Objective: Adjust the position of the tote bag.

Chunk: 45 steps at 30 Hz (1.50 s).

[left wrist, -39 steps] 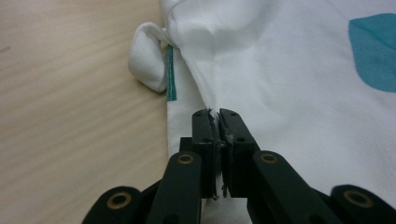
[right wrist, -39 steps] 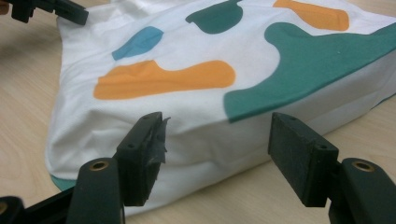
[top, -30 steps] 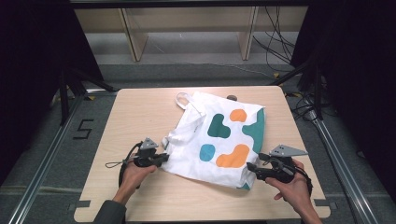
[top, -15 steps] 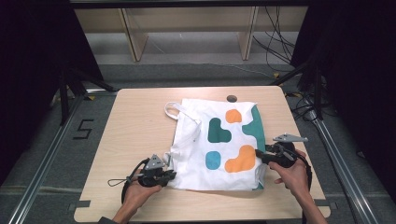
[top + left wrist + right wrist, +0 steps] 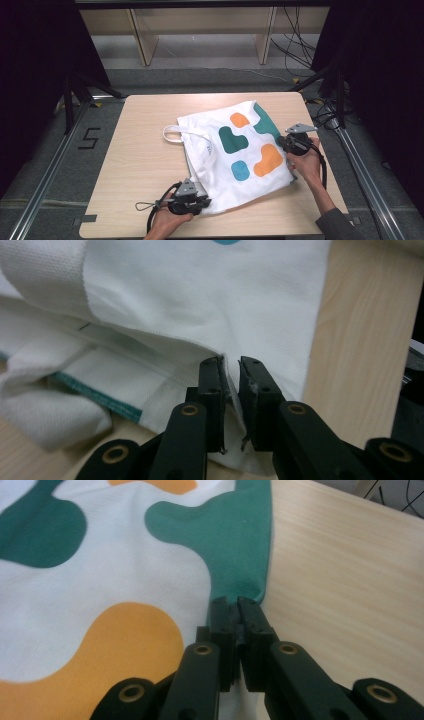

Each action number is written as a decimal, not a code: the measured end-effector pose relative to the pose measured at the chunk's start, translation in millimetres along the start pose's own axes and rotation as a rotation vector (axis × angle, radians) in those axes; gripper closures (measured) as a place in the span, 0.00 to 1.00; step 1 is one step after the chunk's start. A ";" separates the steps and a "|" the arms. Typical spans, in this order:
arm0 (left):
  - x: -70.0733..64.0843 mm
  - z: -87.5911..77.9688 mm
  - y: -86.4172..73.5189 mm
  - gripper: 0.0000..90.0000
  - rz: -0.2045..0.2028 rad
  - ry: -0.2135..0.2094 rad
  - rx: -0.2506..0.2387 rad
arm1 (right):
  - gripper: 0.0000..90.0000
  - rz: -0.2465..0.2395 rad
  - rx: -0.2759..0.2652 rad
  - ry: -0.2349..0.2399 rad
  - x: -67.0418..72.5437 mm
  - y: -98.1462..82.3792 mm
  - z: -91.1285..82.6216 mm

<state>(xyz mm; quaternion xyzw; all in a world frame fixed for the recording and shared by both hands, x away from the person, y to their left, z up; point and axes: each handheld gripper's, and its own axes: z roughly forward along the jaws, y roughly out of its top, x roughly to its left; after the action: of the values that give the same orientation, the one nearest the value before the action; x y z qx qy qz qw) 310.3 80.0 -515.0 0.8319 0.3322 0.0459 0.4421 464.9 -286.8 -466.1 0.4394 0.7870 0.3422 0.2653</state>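
Observation:
A white tote bag point(image 5: 235, 150) printed with green, orange and teal blobs lies flat on the wooden table point(image 5: 145, 145), its handle loop point(image 5: 172, 134) pointing left. My left gripper point(image 5: 204, 201) is at the bag's near corner by the table's front edge. In the left gripper view its jaws point(image 5: 230, 365) are shut on the white hem point(image 5: 200, 295). My right gripper point(image 5: 283, 143) is at the bag's right edge. In the right gripper view it point(image 5: 237, 604) is shut on the dark green patch point(image 5: 235, 535) at the cloth's edge.
Bare tabletop point(image 5: 140, 115) lies left of the bag and along the far edge. Metal rails point(image 5: 45, 185) run down both sides of the table. Wooden shelf legs point(image 5: 142, 42) and cables point(image 5: 295, 45) lie beyond it. A "5" mark point(image 5: 89, 138) is on the floor at left.
The bag has swung counterclockwise, its handles now pointing left instead of far-left. My left gripper moved nearer and rightward, my right gripper moved farther away, both still holding the cloth.

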 end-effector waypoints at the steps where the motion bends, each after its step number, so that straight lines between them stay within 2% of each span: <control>1: -9.5 8.1 3.8 0.89 0.025 -0.010 -0.008 | 0.96 -0.020 -0.011 -0.003 -4.1 4.1 6.8; 2: -9.5 8.1 3.8 0.88 0.025 -0.010 -0.008 | 0.96 -0.020 -0.011 -0.003 -4.1 4.1 6.8; 3: -17.2 16.1 9.2 0.88 0.061 -0.027 0.007 | 0.96 -0.050 -0.028 -0.021 -8.8 8.3 12.7; 6: -23.1 23.0 13.2 0.87 0.074 -0.025 0.017 | 0.94 -0.028 -0.035 -0.018 -13.8 9.6 14.2; 7: -30.9 27.4 14.4 0.87 0.088 -0.018 0.003 | 0.84 0.011 -0.038 -0.013 -19.0 10.0 11.4; 8: -30.9 27.4 14.4 0.86 0.088 -0.018 0.003 | 0.84 0.011 -0.038 -0.013 -19.0 10.0 11.4; 9: -32.5 28.4 14.6 0.86 0.092 -0.019 0.001 | 0.77 0.047 -0.036 0.005 -19.6 10.8 8.4; 10: -32.6 28.9 14.3 0.86 0.086 -0.020 -0.005 | 0.70 0.049 -0.045 0.001 -21.1 11.2 4.4; 11: -30.3 27.7 14.6 0.86 0.096 -0.012 0.015 | 0.65 0.024 -0.038 0.000 -22.1 11.0 -0.7; 12: -31.0 28.4 13.8 0.85 0.069 -0.024 -0.004 | 0.60 0.041 -0.035 0.010 -19.4 10.2 -9.6; 13: -30.9 27.0 13.4 0.84 0.091 -0.016 0.006 | 0.54 0.030 0.020 0.060 -15.3 6.4 -19.7; 15: -32.0 28.1 13.7 0.84 0.092 -0.021 -0.013 | 0.54 0.013 0.034 0.058 -11.4 1.9 -24.2; 16: -32.0 28.0 13.7 0.83 0.089 -0.025 -0.012 | 0.53 0.023 0.067 0.046 -4.7 -3.9 -31.4; 17: -32.3 26.4 13.3 0.79 0.068 -0.035 -0.017 | 0.51 0.036 0.108 0.030 -0.6 -9.8 -42.6; 18: -32.3 26.4 13.3 0.75 0.068 -0.035 -0.017 | 0.51 0.036 0.108 0.030 -0.6 -9.8 -42.6; 19: -34.7 20.9 11.9 0.75 0.033 -0.041 -0.025 | 0.51 0.047 0.113 0.042 -0.3 -11.1 -46.6; 20: -34.2 18.5 12.0 0.68 0.046 -0.038 -0.017 | 0.49 0.054 0.115 0.058 1.7 -15.7 -53.2; 22: -34.1 9.7 12.3 0.62 0.034 -0.045 -0.030 | 0.48 0.059 0.149 0.060 4.4 -20.2 -57.3; 23: -33.7 6.5 12.4 0.57 0.027 -0.038 -0.041 | 0.48 0.040 0.160 0.052 4.7 -24.7 -57.9; 25: -30.9 -6.6 13.7 0.53 0.010 -0.036 -0.075 | 0.53 0.031 0.173 0.056 4.6 -30.2 -58.5; 26: -30.9 -6.6 13.7 0.51 0.010 -0.036 -0.075 | 0.57 0.041 0.183 0.064 5.4 -33.5 -58.5; 27: -28.5 -17.4 14.6 0.50 -0.003 -0.032 -0.101 | 0.64 0.054 0.199 0.079 6.6 -34.9 -59.0; 28: -25.7 -22.3 14.5 0.49 0.010 -0.021 -0.104 | 0.69 0.030 0.190 0.082 5.8 -37.1 -57.5; 29: -25.7 -22.3 14.5 0.48 0.010 -0.021 -0.104 | 0.74 0.024 0.202 0.089 5.9 -38.1 -56.6; 30: -16.6 -36.0 12.6 0.46 0.007 0.021 -0.119 | 0.82 -0.008 0.203 0.100 4.3 -39.3 -53.2; 31: -16.6 -36.0 12.6 0.46 0.007 0.021 -0.119 | 0.86 -0.025 0.206 0.107 3.5 -40.1 -50.2; 32: -7.5 -45.5 9.5 0.45 -0.001 0.067 -0.125 | 0.89 -0.015 0.206 0.113 4.7 -41.0 -48.3; 33: -7.5 -45.5 9.5 0.45 -0.001 0.067 -0.125 | 0.90 -0.044 0.206 0.108 3.3 -41.6 -46.9; 34: 0.1 -52.3 6.9 0.45 -0.010 0.110 -0.127 | 0.93 -0.053 0.199 0.090 2.4 -41.2 -45.9; 35: 11.0 -62.0 2.6 0.44 -0.033 0.161 -0.140 | 0.93 -0.064 0.178 0.074 0.2 -40.5 -44.6; 36: 15.0 -66.2 0.7 0.44 -0.047 0.179 -0.149 | 0.94 -0.078 0.176 0.061 -2.4 -39.3 -43.8; 37: 21.7 -72.7 -2.8 0.44 -0.068 0.202 -0.162 | 0.94 -0.063 0.186 0.058 -3.7 -37.8 -43.5; 38: 26.0 -77.3 -5.6 0.44 -0.084 0.234 -0.164 | 0.94 -0.077 0.172 0.038 -8.8 -37.5 -39.1; 40: 35.6 -84.0 -11.2 0.44 -0.078 0.288 -0.158 | 0.94 -0.081 0.161 0.019 -17.1 -37.3 -31.5; 41: 40.0 -86.4 -13.7 0.44 -0.074 0.310 -0.149 | 0.94 -0.078 0.147 0.009 -20.5 -37.3 -26.8; 42: 42.0 -87.7 -15.7 0.44 -0.088 0.324 -0.145 | 0.93 -0.067 0.155 0.006 -22.8 -36.1 -23.6; 43: 45.3 -88.8 -18.0 0.44 -0.104 0.333 -0.149 | 0.93 -0.073 0.147 -0.005 -24.4 -35.9 -20.3; 45: 47.4 -89.8 -19.1 0.43 -0.111 0.338 -0.146 | 0.93 -0.103 0.154 -0.022 -27.7 -34.0 -13.0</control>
<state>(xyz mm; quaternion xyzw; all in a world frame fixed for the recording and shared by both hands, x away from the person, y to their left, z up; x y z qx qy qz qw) 304.0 178.9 -485.6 0.7585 0.4428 0.1847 0.4411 451.3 -327.9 -481.0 0.4210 0.8297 0.2619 0.2565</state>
